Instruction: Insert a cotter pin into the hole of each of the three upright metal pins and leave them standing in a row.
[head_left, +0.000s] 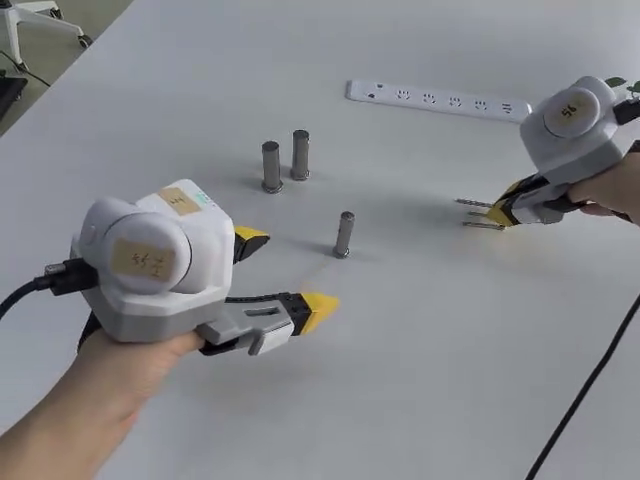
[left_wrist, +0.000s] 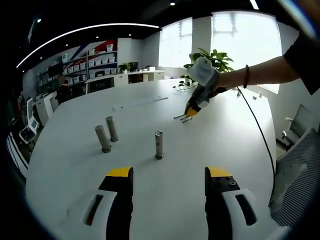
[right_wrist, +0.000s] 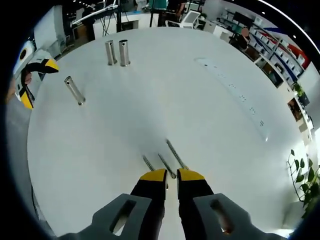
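Observation:
Three upright metal pins stand on the white table: two close together (head_left: 271, 166) (head_left: 301, 155) and a third (head_left: 344, 234) nearer to me. My left gripper (head_left: 285, 272) is open just short of that third pin (left_wrist: 159, 145), nothing between its jaws. At the right, my right gripper (head_left: 500, 212) is low over three cotter pins (head_left: 478, 214) lying side by side. In the right gripper view the jaws are nearly together, with the end of the middle cotter pin (right_wrist: 167, 166) between them. The other two cotter pins (right_wrist: 148, 163) (right_wrist: 176, 153) lie on either side.
A white power strip (head_left: 440, 100) lies at the far side of the table (head_left: 420, 380). A black cable (head_left: 590, 390) trails from the right gripper across the table's near right part. Chairs and shelves stand beyond the table.

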